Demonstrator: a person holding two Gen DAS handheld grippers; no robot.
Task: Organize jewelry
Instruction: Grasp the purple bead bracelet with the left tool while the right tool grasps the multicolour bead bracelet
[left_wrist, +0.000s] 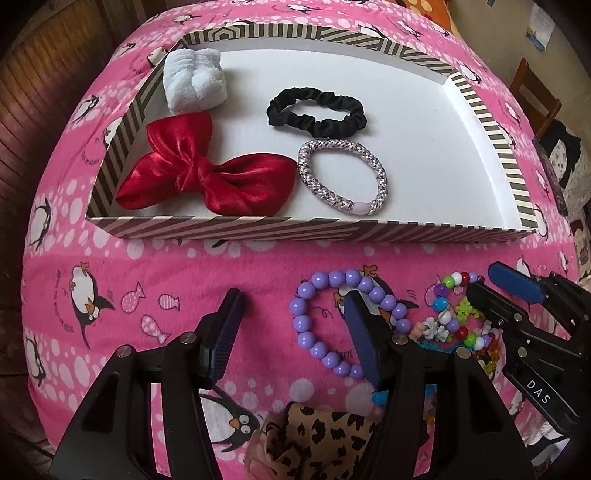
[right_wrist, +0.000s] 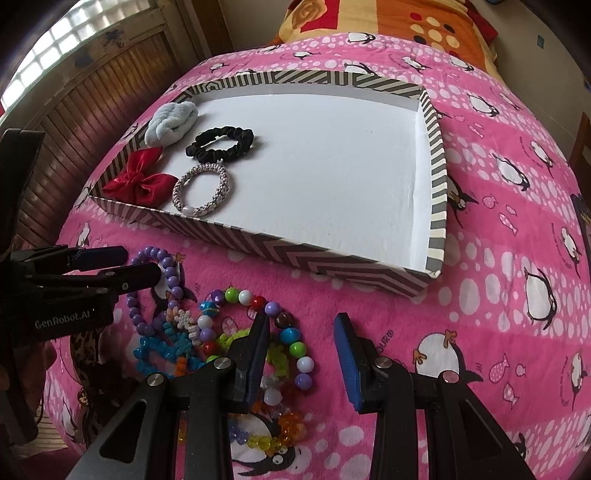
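Observation:
A striped box lid (left_wrist: 258, 226) (right_wrist: 280, 251) lies on the pink bed. In it are a pale blue scrunchie (left_wrist: 194, 79) (right_wrist: 171, 122), a red bow (left_wrist: 207, 173) (right_wrist: 138, 181), a black scrunchie (left_wrist: 316, 110) (right_wrist: 221, 142) and a braided hair tie (left_wrist: 341, 177) (right_wrist: 201, 188). In front of it lie a purple bead bracelet (left_wrist: 314, 317) (right_wrist: 170, 273) and a multicoloured bead bracelet (left_wrist: 456, 314) (right_wrist: 255, 321) among other trinkets. My left gripper (left_wrist: 291, 325) is open, its right finger over the purple bracelet. My right gripper (right_wrist: 301, 354) (left_wrist: 495, 284) is open, its left finger over the multicoloured bracelet.
A leopard-print scrunchie (left_wrist: 321, 435) lies under my left gripper. Blue and orange bead pieces (right_wrist: 166, 347) and yellow-orange crystal beads (right_wrist: 277, 432) lie in the pile. A wooden panelled wall (right_wrist: 92, 110) stands left of the bed. An orange blanket (right_wrist: 388, 22) lies at the far end.

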